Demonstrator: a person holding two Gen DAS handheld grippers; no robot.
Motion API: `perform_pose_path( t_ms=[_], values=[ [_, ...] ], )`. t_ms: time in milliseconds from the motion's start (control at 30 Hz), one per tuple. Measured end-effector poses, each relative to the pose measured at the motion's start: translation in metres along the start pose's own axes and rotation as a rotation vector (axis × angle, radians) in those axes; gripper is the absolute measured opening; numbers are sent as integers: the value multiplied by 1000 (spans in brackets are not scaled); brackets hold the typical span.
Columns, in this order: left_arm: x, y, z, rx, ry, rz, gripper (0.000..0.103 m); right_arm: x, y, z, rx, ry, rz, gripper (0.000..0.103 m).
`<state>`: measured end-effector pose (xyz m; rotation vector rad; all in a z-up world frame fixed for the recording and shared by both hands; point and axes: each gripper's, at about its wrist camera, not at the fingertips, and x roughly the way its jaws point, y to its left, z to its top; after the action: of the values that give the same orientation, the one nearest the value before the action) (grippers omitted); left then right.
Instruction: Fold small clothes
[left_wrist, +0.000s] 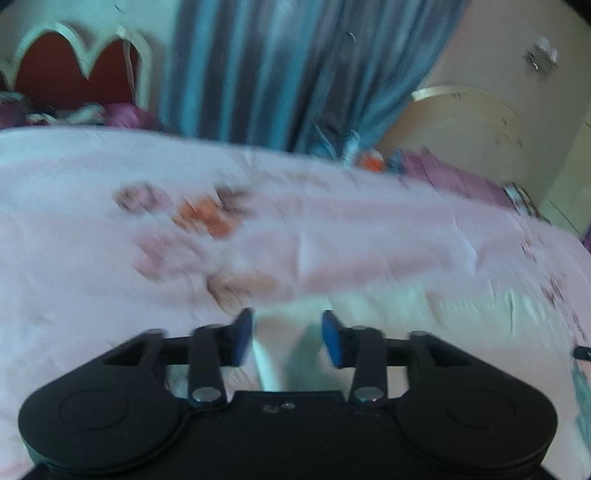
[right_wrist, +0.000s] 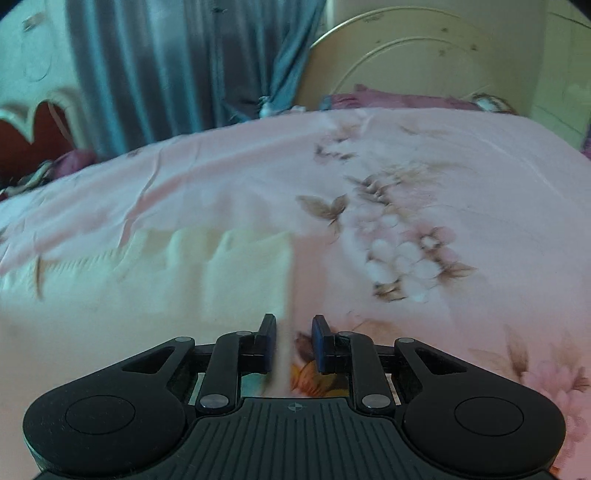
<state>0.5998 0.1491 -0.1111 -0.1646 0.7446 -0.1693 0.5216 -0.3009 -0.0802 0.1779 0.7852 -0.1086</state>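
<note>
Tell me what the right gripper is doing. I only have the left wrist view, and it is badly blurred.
Observer: The right gripper is open, with its jaws apart low over the bedspread.
Operator: Is the garment near it?
Observer: Yes. The pale garment lies spread on the bedspread to the left in that view. Its right edge runs down between the fingers, which are not closed on it.
Operator: Anything to place that edge by?
Observer: A brown butterfly print sits on the bedspread just beyond the garment's far right corner.
</note>
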Motion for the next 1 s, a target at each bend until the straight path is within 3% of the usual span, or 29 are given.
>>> perform_pose_path(
  t_ms=[67,100,133,167,267,367,533,633,733,800,867,1000],
  values=[
    [-13,-18,-4,35,-28,-52,54,-9,19,0,-6,-24,71,25],
    [-17,-32,-9,78,-35,-61,55,-10,35,-1,-36,-22,107,47],
    [-21,-48,-16,125,-44,-66,55,-11,53,-5,-72,-32,153,54],
    [-24,-63,-24,158,-47,-80,55,-11,69,-8,-103,-30,197,56],
    [-27,-93,-46,214,-26,-122,54,-3,108,-21,-200,15,279,55],
    [-28,-95,-64,232,12,-101,53,1,114,-34,-263,35,263,54],
    [-60,-50,-82,205,11,-29,53,-14,46,-44,-149,13,65,54],
    [-69,-47,-82,234,18,-18,52,-19,22,-44,-82,42,77,54],
    [-90,-57,-83,246,-55,-32,52,-37,24,-42,-54,4,122,33],
    [-87,-64,-87,264,-33,-39,52,-37,27,-47,-63,22,108,24],
    [-71,-63,-94,266,60,-38,53,-27,28,-50,-56,76,97,20],
    [-85,-61,-97,281,42,-60,56,-48,27,-47,-41,45,98,21]
  ],
)
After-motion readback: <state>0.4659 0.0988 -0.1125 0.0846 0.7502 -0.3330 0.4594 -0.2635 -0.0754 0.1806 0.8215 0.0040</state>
